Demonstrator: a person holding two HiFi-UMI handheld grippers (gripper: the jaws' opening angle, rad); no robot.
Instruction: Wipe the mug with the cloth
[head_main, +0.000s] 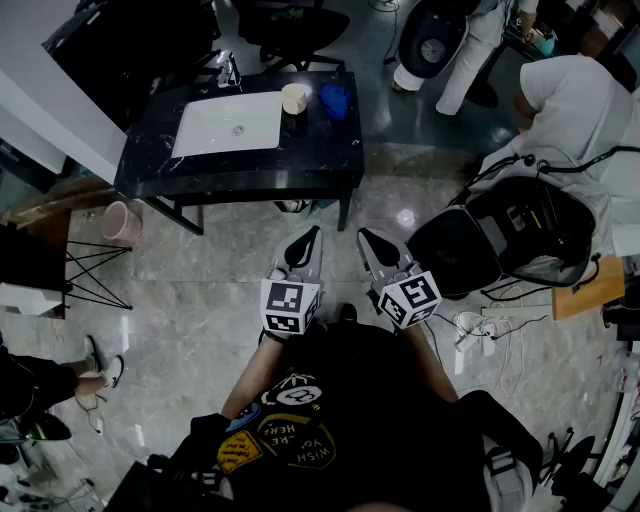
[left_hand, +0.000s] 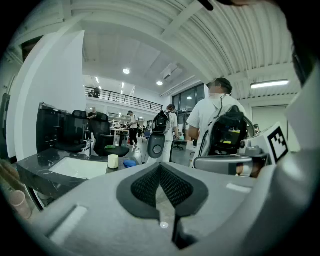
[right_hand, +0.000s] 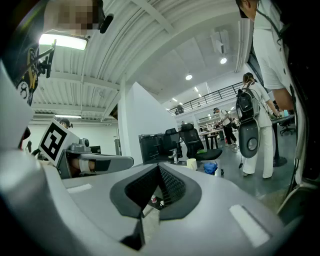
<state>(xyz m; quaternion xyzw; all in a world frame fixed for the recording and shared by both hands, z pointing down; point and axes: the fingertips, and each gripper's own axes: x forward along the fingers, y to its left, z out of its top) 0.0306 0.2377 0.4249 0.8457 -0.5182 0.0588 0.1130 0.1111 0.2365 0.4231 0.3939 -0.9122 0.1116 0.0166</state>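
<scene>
A cream mug (head_main: 294, 97) stands on the black table (head_main: 300, 160), just right of the white sink basin (head_main: 228, 125). A crumpled blue cloth (head_main: 334, 100) lies beside the mug on its right. Both grippers are held close to my body over the floor, well short of the table. The left gripper (head_main: 313, 238) and right gripper (head_main: 367, 240) point toward it, side by side. Both are shut with nothing between their jaws. The left gripper view shows the mug (left_hand: 113, 161) and cloth (left_hand: 129, 163) far beyond the closed pads (left_hand: 172, 187). From the right gripper view, mug (right_hand: 191, 163) and cloth (right_hand: 210, 167) are equally distant.
A black backpack (head_main: 520, 235) and loose cables (head_main: 490, 330) lie on the floor at the right, by a person in white (head_main: 580, 110). A pink bucket (head_main: 120, 222) and a wire stand sit left of the table. An office chair (head_main: 290, 25) stands behind the table.
</scene>
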